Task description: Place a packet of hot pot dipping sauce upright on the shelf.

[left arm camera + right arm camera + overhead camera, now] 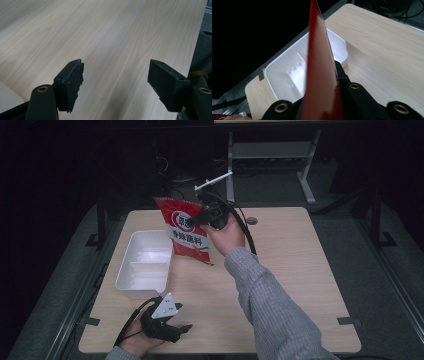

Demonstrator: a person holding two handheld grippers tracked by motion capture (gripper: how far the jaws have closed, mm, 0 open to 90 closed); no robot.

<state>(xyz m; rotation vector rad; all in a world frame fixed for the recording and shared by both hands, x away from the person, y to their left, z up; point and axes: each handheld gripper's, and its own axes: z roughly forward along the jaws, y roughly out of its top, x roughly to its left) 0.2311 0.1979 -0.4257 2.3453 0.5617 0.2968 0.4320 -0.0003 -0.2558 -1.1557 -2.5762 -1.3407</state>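
Right gripper (196,221) pinches red packet (187,232); left gripper (115,82) gapes wide, empty.

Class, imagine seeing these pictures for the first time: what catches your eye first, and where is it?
The red packet stands out, held up above the table by the right gripper, its jaws shut on it. Just beside and below it, at the table's left, sits a white divided tray. Near the front edge, the left gripper rests with jaws open.

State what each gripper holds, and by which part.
The right gripper clamps the red packet near the middle of its right edge, above the table. The left gripper is open, holding nothing.
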